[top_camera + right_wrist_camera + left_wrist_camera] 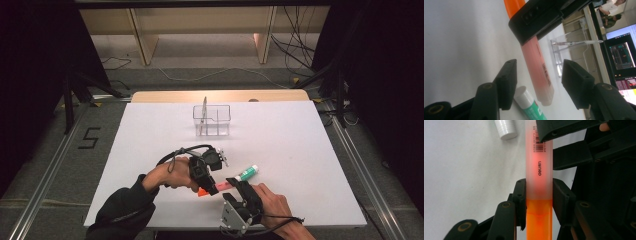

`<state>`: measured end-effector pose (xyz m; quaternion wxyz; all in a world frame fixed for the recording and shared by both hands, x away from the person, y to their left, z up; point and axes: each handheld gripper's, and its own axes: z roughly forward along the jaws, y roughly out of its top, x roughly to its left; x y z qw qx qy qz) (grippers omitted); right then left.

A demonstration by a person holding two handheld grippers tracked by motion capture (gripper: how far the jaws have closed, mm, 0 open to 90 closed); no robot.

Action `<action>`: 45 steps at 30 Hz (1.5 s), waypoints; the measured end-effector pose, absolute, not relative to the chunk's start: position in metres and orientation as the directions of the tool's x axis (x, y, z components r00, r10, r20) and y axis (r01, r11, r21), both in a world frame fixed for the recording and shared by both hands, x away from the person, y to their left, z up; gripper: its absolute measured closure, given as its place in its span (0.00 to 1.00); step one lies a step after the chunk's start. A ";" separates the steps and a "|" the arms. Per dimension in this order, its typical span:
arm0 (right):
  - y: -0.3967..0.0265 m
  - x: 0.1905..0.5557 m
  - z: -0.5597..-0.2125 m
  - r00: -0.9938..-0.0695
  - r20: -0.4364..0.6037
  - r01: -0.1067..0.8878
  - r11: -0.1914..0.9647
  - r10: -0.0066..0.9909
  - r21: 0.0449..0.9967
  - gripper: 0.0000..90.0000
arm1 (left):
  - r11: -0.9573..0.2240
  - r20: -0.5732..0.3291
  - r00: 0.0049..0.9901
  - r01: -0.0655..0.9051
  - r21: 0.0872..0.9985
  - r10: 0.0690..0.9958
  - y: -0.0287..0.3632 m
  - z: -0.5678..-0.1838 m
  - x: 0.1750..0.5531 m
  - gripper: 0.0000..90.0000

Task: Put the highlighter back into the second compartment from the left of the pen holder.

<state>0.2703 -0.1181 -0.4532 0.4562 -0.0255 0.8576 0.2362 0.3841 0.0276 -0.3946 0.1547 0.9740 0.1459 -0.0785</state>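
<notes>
While the white table carried a clear plastic organizer toward its far edge, the left gripper clamped a frosted pink-and-orange highlighter near the front edge; the right gripper straddled its tip, pads apart, half-hiding a green-and-white glue stick.

Even overhead light whitens the counter; dark surroundings frame it; near fingers are soft, slightly blurred.

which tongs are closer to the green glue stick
Right. The right tongs stand with jaws apart around the highlighter, and the glue stick lies right by one jaw. The left tongs clamp the highlighter's orange end, farther off.
</notes>
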 end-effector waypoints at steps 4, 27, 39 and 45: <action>-0.117 0.270 -0.454 -0.567 -0.806 -0.265 0.889 0.169 0.373 0.56 | -0.910 -0.203 0.945 0.309 0.278 0.258 0.027 -0.394 0.385 0.74; -0.109 0.265 -0.462 -0.492 -0.868 -0.329 0.908 0.071 0.261 0.74 | -0.911 -0.238 0.940 0.306 0.277 0.243 0.024 -0.393 0.384 0.74; -0.108 0.263 -0.465 -0.465 -0.885 -0.348 0.915 0.020 0.203 0.80 | -0.912 -0.252 0.937 0.309 0.270 0.243 0.024 -0.393 0.384 0.74; -0.108 0.262 -0.468 -0.444 -0.896 -0.377 0.910 -0.014 0.173 0.84 | -0.911 -0.266 0.931 0.320 0.261 0.251 0.024 -0.395 0.385 0.73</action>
